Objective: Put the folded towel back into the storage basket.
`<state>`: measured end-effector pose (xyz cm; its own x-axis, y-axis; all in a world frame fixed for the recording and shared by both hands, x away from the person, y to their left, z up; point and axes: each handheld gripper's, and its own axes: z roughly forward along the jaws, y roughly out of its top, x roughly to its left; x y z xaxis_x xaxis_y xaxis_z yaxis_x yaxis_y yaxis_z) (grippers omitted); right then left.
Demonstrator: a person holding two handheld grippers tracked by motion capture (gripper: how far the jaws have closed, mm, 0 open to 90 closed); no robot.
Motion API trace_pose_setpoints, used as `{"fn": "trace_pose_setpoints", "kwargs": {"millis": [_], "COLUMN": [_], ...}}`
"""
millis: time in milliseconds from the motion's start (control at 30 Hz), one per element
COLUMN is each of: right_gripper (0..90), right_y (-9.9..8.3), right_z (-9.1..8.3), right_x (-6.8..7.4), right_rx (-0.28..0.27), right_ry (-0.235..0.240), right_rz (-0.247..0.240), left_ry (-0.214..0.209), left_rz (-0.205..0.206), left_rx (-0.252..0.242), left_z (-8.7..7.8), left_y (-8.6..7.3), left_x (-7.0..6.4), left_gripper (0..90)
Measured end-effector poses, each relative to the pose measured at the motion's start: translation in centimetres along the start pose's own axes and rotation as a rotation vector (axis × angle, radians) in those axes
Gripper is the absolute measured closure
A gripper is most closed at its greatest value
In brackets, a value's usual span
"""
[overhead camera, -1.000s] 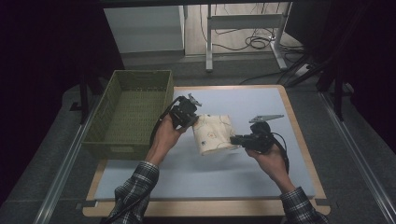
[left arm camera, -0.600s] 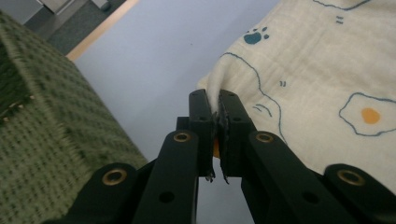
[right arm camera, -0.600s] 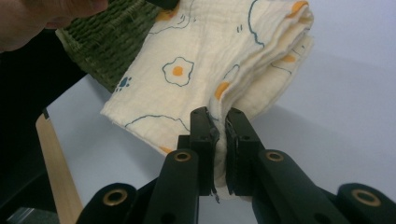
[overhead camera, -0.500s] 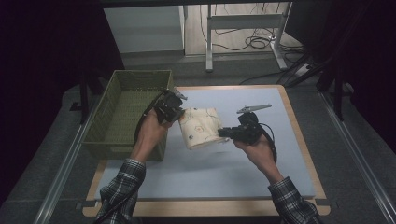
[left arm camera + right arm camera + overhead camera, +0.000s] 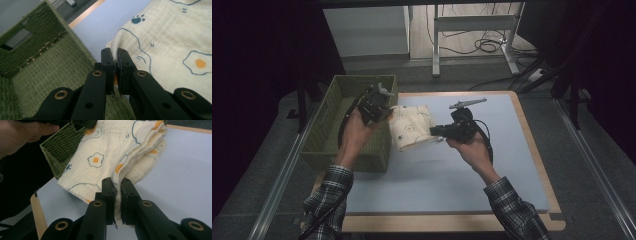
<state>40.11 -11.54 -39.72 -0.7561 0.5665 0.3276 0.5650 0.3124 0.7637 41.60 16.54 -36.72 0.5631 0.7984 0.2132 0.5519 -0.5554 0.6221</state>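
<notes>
Cloth (image 5: 412,127) sits mid-frame, right beside the basket (image 5: 329,142). My left gripper (image 5: 379,106) and right gripper (image 5: 439,131) are both clamped on its edges.

A blue mat (image 5: 452,170) covers the wooden table (image 5: 532,150); cables (image 5: 482,45) lie on the floor beyond.

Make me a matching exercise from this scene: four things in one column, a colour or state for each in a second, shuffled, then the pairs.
Things:
1. folded cloth
2. basket
3. table mat
4. left tool

Descriptions:
A. woven, olive green
B. pale blue, flat
C. cream with fried-egg print
D. black, shut on a cloth edge

Pairs: 1-C, 2-A, 3-B, 4-D
</notes>
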Motion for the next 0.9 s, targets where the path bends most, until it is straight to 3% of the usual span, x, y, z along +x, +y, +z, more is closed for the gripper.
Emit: {"fn": "trace_pose_setpoints", "kwargs": {"millis": [500, 900], "right_gripper": [82.7, 82.7], "right_y": [2.8, 4.2], "right_z": [4.7, 9.0], "right_x": [2.8, 5.8], "right_rx": [-0.009, 0.015], "right_ry": [0.027, 0.036], "right_rz": [-0.016, -0.05], "left_ry": [0.099, 0.172], "left_rz": [-0.068, -0.101], "left_rx": [0.007, 0.05], "left_z": [-2.1, -2.9], "left_y": [-2.2, -4.9], "left_x": [4.2, 6.9], "left_gripper": [85.8, 85.6]}}
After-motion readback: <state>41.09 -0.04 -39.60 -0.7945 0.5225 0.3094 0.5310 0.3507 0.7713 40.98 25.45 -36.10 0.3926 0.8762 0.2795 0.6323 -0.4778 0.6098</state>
